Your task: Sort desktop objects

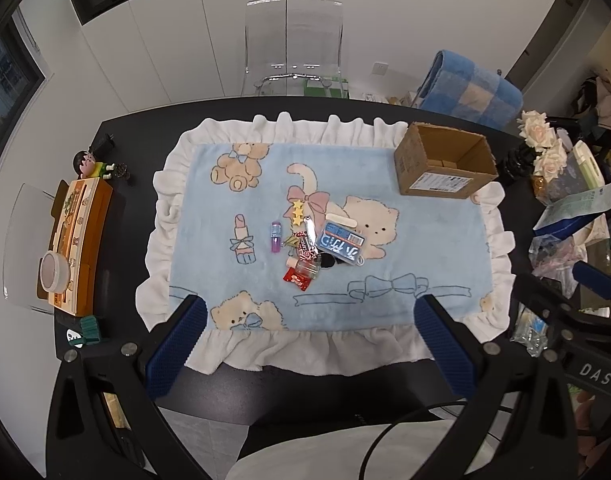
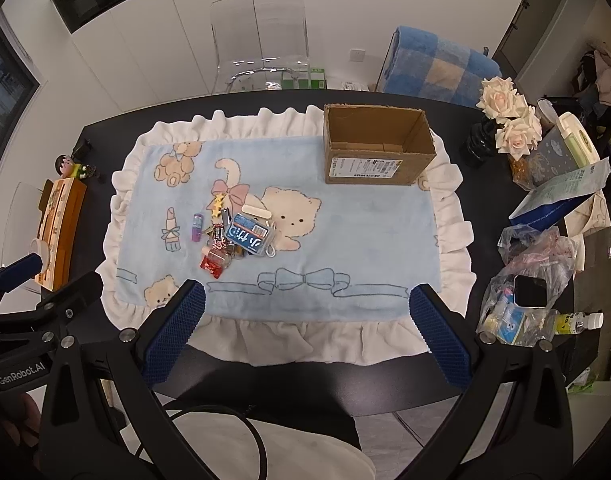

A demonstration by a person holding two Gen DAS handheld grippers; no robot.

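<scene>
Left wrist: clutter pile point(image 1: 319, 246) beyond spread tongs point(image 1: 311, 338).

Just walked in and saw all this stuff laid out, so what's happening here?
A person holds two grippers above a dark table, both open and empty: the left gripper and the right gripper. Nothing is being handled yet. A pile of small items, including a blue case and a purple tube, lies in the middle of a frilled cat-print mat. An open cardboard box sits at the mat's far right corner.
</scene>
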